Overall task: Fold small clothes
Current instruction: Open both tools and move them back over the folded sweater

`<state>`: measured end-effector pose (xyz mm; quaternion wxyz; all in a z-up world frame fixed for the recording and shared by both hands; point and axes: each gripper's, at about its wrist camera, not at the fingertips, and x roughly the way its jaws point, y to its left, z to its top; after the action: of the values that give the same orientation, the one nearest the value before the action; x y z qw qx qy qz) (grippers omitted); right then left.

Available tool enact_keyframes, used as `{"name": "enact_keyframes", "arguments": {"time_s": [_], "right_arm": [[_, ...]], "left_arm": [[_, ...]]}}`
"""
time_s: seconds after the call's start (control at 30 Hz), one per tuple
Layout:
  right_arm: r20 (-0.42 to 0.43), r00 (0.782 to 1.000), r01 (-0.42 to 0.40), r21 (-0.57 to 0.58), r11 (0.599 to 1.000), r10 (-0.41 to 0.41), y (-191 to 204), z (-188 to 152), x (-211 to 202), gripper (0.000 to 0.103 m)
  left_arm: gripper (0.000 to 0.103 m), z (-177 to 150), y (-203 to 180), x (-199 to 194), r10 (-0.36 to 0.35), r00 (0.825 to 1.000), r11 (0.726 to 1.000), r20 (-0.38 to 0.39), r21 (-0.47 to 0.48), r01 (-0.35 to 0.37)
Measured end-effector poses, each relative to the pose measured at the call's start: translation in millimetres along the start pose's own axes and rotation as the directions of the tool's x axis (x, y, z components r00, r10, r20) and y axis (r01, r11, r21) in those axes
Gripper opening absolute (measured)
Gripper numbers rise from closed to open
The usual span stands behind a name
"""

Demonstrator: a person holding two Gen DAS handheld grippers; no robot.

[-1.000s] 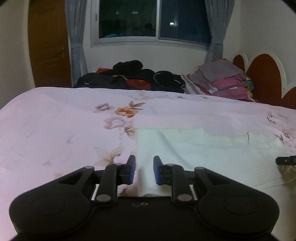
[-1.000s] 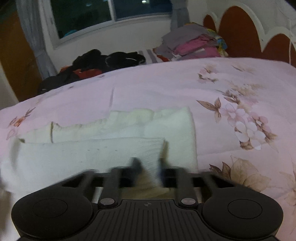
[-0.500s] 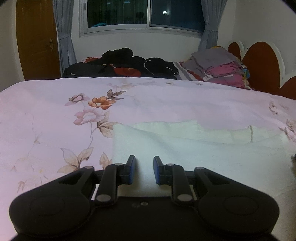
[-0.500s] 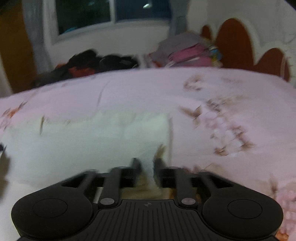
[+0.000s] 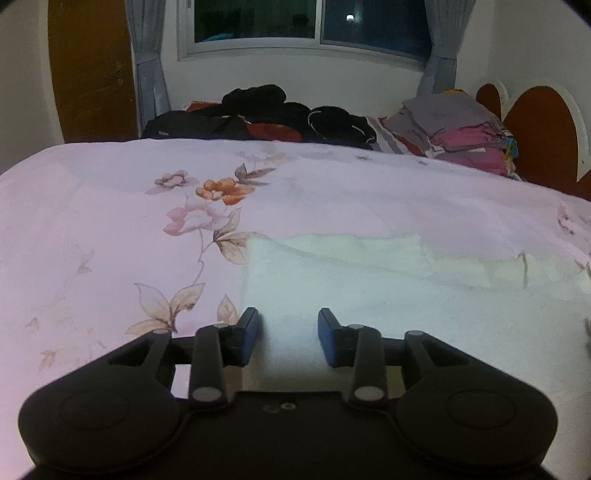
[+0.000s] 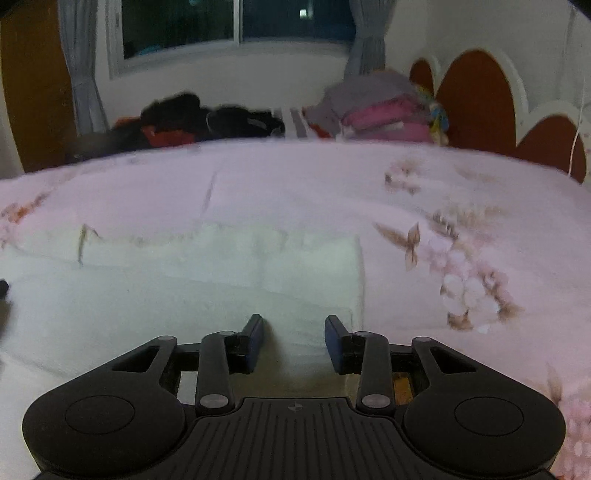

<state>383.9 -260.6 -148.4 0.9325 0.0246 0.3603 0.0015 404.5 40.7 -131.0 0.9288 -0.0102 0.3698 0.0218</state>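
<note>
White cloth (image 5: pixel 388 295), the small garment I was folding, lay flat on the bed (image 5: pixel 92 221) with its near part doubled over the far part, so a strip of the lower layer showed beyond the fold line. In my left view its left edge sat beside the printed leaves on the pink floral cover; in my right view (image 6: pixel 184 295) its right edge ended short of the pale blossoms.

My left tool (image 5: pixel 288 328) hung low over the near left corner of the cloth, its jaws opening, with fabric showing in the gap but no pad (image 5: pixel 251 328) pressing it. My right tool (image 6: pixel 294 334) hung over the near right corner, jaws parted about as much, cloth under the gap and nothing gripped. That view was slightly blurred, so I could not tell whether the tips touched the fabric.

I judged one lengthwise fold to be laid and just let go. What remained, as I read it, was at least one crosswise fold to make a compact packet, then putting it with the stack of folded clothes (image 5: pixel 465 125) at the far right corner, by the headboard (image 5: pixel 543 125). A heap of dark clothes (image 5: pixel 266 114) lay along the far edge under the window (image 5: pixel 314 22).
</note>
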Motion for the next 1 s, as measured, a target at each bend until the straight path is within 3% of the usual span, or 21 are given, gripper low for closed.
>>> {"name": "enact_keyframes", "arguments": {"time_s": [0.17, 0.33, 0.47, 0.53, 1.0], "right_arm": [[0.003, 0.998, -0.057, -0.039, 0.998, 0.058, 16, -6, -8, 0.036], [-0.051, 0.997, -0.055, -0.035, 0.998, 0.053, 10, -18, 5, 0.036], [-0.037, 0.997, -0.073, -0.029, 0.997, 0.072, 9, -16, -11, 0.036], [-0.079, 0.996, -0.054, -0.067, 0.996, 0.049, 12, -23, -7, 0.036], [-0.090, 0.994, -0.073, -0.101, 0.992, 0.064, 11, -26, -2, 0.038]], "left_arm": [[0.041, -14, -15, -29, -0.022, 0.999, 0.999, 0.036, 0.036, 0.021], [0.045, -30, -20, -21, -0.030, 0.999, 0.998, -0.023, 0.060, 0.032], [0.047, -25, -20, -18, -0.021, 0.999, 0.998, -0.045, 0.057, 0.023], [0.048, -25, -21, -17, -0.015, 0.999, 0.998, -0.050, 0.054, 0.018], [0.053, -21, -34, -14, 0.059, 0.995, 0.995, -0.080, 0.086, -0.052]]}}
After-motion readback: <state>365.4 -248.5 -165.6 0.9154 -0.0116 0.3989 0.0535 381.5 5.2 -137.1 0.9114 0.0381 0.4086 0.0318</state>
